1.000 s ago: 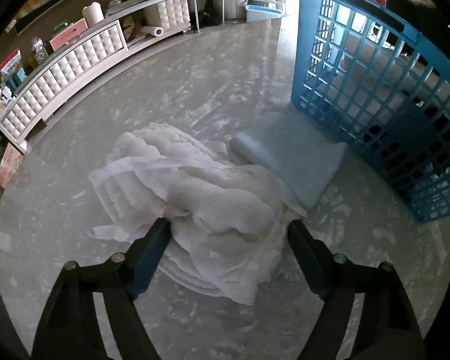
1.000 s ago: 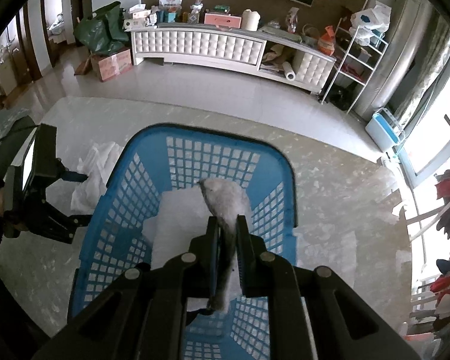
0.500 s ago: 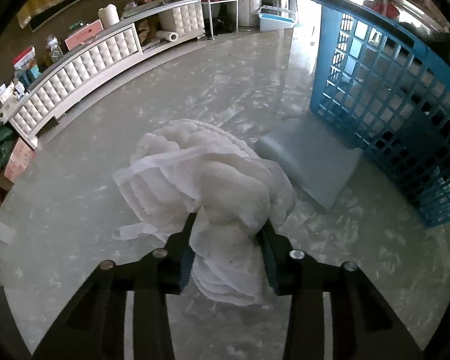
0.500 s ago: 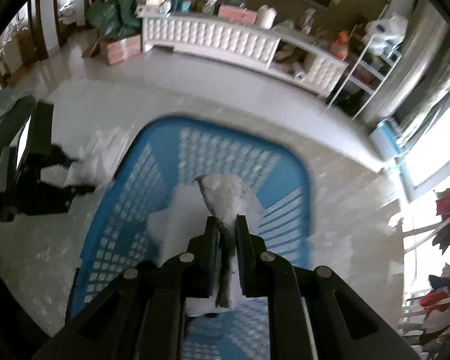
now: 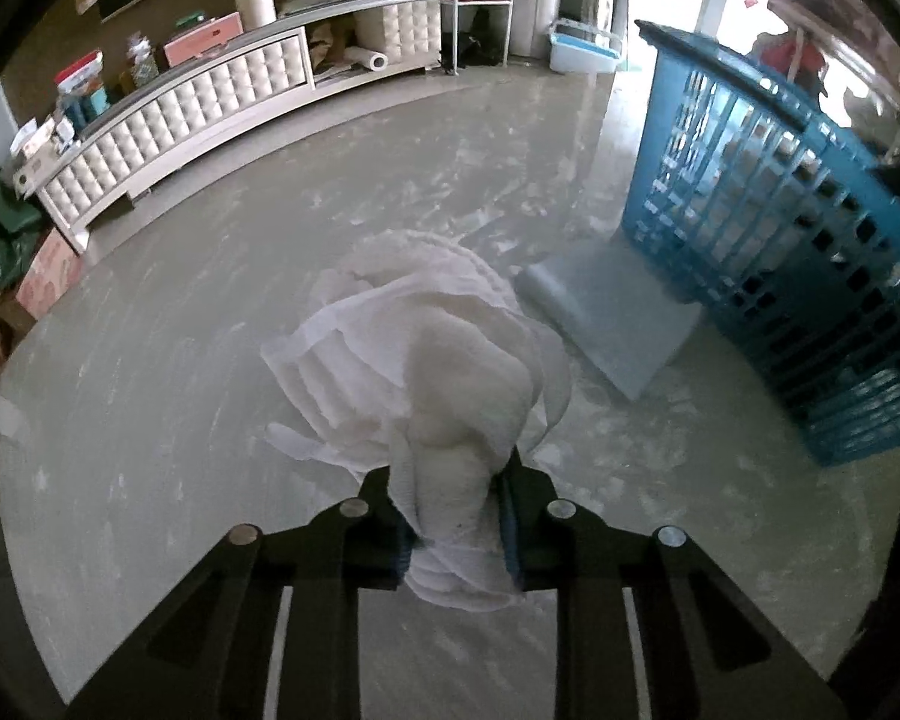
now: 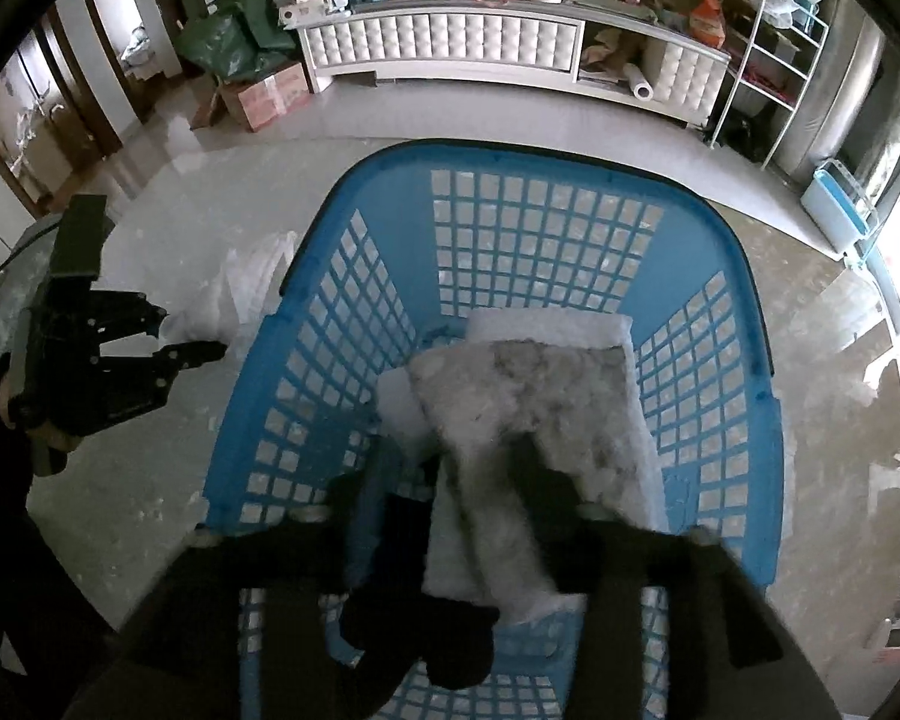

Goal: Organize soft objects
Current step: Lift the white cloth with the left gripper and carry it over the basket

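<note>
My left gripper point(image 5: 450, 516) is shut on a bunched white quilted cloth point(image 5: 426, 360) that lies on the floor; the cloth trails ahead of the fingers. A folded pale grey pad point(image 5: 606, 318) lies beside it, against the blue laundry basket point(image 5: 780, 228). In the right wrist view my right gripper point(image 6: 474, 480) is blurred and hangs over the basket point(image 6: 510, 192); its jaws have parted around a grey furry cloth point(image 6: 540, 396) that rests on a white folded cloth point(image 6: 546, 324) inside. The left gripper point(image 6: 168, 336) also shows there, at the left.
A long white tufted cabinet point(image 5: 198, 120) with boxes on top lines the far wall. A wire shelf rack point(image 6: 762, 54) and a light blue bin point(image 6: 834, 204) stand to the right. A cardboard box point(image 6: 264, 93) and green bags point(image 6: 234, 36) sit at the left.
My left gripper closed on the white cloth and gathered it up. My right gripper lowered into the basket and its jaws opened, leaving the grey furry cloth spread on the white one.
</note>
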Tool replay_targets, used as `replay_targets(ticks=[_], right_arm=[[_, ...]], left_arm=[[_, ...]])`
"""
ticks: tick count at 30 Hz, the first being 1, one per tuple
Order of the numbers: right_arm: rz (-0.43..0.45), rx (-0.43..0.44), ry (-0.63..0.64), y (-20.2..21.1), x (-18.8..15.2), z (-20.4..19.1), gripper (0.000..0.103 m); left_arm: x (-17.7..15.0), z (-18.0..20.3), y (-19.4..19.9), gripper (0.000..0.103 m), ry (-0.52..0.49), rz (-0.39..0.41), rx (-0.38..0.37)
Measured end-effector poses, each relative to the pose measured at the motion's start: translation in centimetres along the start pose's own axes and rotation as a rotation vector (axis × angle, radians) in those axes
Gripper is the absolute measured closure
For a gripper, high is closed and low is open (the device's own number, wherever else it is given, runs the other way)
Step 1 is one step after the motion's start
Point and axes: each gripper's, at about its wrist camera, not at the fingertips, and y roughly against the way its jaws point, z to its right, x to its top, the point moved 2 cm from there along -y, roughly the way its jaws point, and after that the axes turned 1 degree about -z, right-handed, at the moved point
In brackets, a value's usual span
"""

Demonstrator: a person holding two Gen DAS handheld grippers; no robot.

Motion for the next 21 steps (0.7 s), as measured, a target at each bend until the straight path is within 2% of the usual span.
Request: replay_targets(ticks=[1,14,21], right_arm=[[0.004,0.013,-0.005,0.2,-0.2,0.0,0.037],[0.062,0.037,-0.052,4.6,-3.5,0.3,0.005],[0.084,0.023,-0.096,5.9,-5.3,1.3,0.000]], left_arm=[[-0.1,0.1,0.5,0.082,0.008,0.004,-0.005],[-1.8,3.1,9.5,0.082,0.057,0.091,0.005],[-1.6,4.9,13.9,0.082,0.056,0.143,0.012]])
